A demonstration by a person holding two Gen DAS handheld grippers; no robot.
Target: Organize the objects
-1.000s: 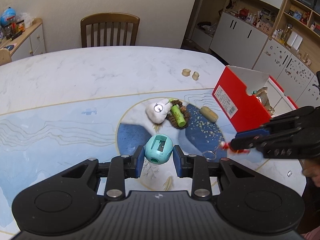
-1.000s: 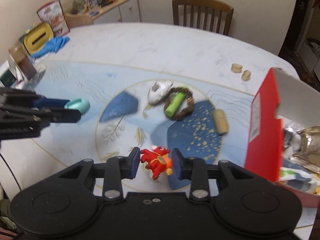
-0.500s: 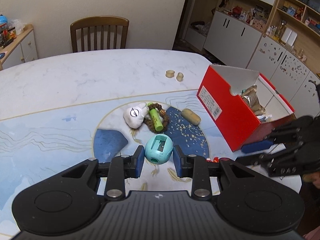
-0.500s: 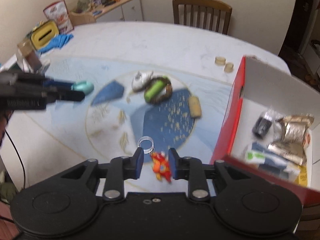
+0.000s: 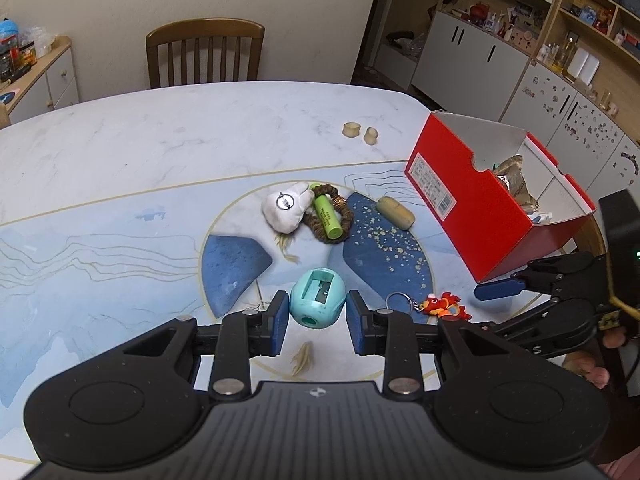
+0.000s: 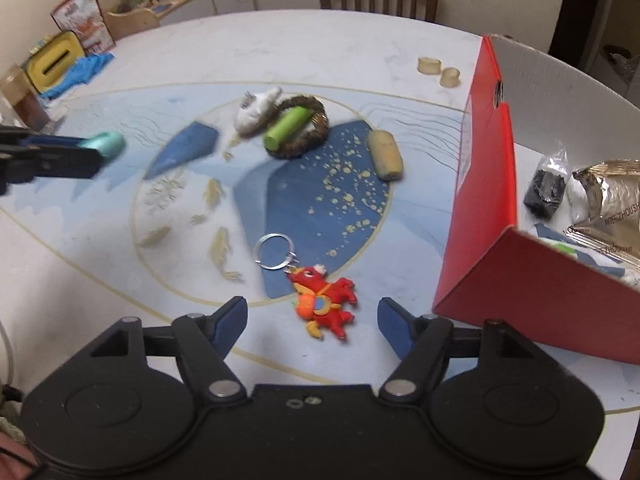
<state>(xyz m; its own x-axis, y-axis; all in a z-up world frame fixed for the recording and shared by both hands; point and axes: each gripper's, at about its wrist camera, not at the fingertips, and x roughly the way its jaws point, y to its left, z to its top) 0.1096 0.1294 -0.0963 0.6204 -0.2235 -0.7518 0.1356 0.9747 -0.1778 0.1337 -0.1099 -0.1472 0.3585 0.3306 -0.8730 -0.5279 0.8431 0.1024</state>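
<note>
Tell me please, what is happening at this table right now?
A person is tidying small things with two hand-held grippers. The left gripper holds a teal pencil sharpener. The right gripper is opening; the red dragon keychain lies on the table between its jaws, beside the red box, not in it.

A home dining room: wooden chair (image 5: 205,53), dining table (image 5: 200,128), cluttered cabinets (image 5: 500,56).

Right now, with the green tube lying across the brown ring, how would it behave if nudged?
The green tube looks like a rigid cylinder, so it would probably roll. It rests on the brown ring, which may check it briefly. It looks small, likely light.
</note>
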